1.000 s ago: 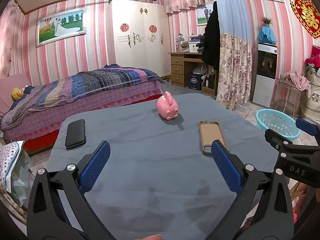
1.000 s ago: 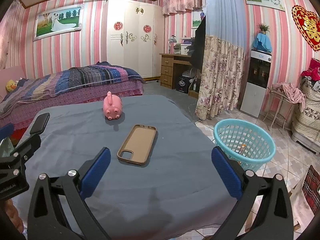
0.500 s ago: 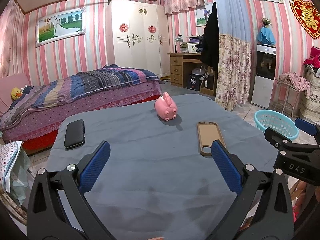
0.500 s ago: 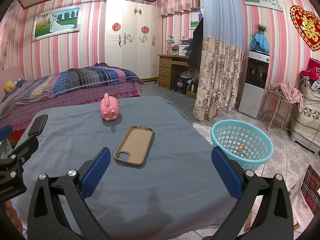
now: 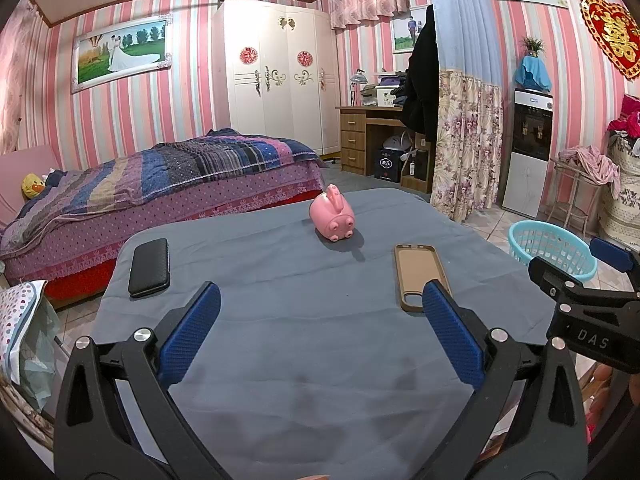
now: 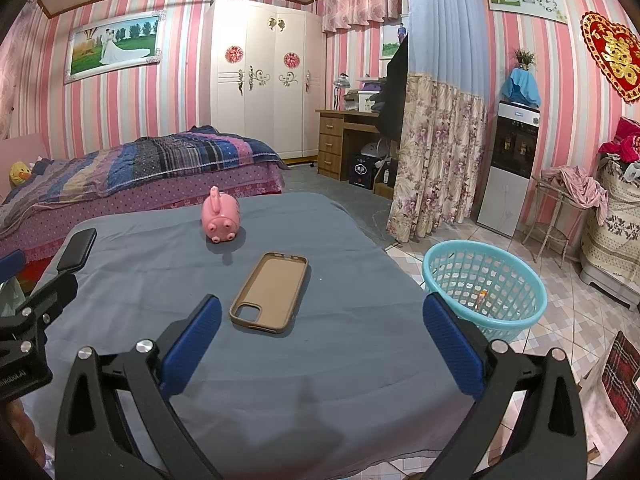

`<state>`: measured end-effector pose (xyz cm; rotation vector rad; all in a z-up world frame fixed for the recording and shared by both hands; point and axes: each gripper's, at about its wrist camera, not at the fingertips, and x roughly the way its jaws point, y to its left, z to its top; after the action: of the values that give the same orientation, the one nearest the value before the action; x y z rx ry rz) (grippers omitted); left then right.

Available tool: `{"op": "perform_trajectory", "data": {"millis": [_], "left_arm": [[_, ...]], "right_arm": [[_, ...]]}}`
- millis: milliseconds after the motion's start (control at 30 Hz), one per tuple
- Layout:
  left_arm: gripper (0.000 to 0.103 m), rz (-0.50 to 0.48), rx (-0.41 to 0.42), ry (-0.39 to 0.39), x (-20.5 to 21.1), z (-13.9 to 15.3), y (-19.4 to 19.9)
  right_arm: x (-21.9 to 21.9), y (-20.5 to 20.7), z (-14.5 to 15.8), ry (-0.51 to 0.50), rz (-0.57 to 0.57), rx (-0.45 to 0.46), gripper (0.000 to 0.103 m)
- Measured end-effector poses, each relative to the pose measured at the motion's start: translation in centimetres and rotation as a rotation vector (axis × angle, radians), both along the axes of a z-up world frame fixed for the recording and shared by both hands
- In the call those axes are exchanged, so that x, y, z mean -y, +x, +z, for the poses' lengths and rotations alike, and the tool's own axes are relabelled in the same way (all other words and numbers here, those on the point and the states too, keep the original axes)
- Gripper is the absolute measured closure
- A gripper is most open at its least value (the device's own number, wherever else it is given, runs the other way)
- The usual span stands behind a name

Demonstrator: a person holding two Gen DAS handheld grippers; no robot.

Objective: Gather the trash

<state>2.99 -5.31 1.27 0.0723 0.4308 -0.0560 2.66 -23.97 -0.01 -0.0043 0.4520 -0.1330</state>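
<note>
The left gripper (image 5: 320, 320) hovers low over the near edge of the table (image 5: 312, 360), its blue fingers (image 5: 190, 332) spread wide with nothing between them. The right gripper (image 6: 322, 320) hangs beside it, also spread wide and empty.

In the right view a tan case (image 6: 270, 292) lies flat at 12 o'clock, just beyond the fingertips, camera cutout nearest. In the left view it sits at 1 o'clock, its near end just beside the right finger. A black phone (image 5: 149, 267) lies at 10 o'clock by the table's left edge. Farther, a pink pig (image 5: 332, 220) stands at 12 o'clock.

Off the table at 2 o'clock in the right view, a teal basket (image 6: 486, 288) stands on the tiled floor, holding one small scrap (image 6: 482, 296). Beyond, a bed (image 5: 160, 184) at 10 o'clock.
</note>
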Motion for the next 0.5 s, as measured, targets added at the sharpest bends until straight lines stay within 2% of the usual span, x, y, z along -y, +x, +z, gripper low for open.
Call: {"op": "perform_trajectory", "data": {"millis": [500], "left_arm": [[0.005, 0.008, 0.041, 0.03, 0.87, 0.47, -0.9]], "right_arm": [[0.12, 0.08, 0.32, 0.001, 0.004, 0.004, 0.005]]}}
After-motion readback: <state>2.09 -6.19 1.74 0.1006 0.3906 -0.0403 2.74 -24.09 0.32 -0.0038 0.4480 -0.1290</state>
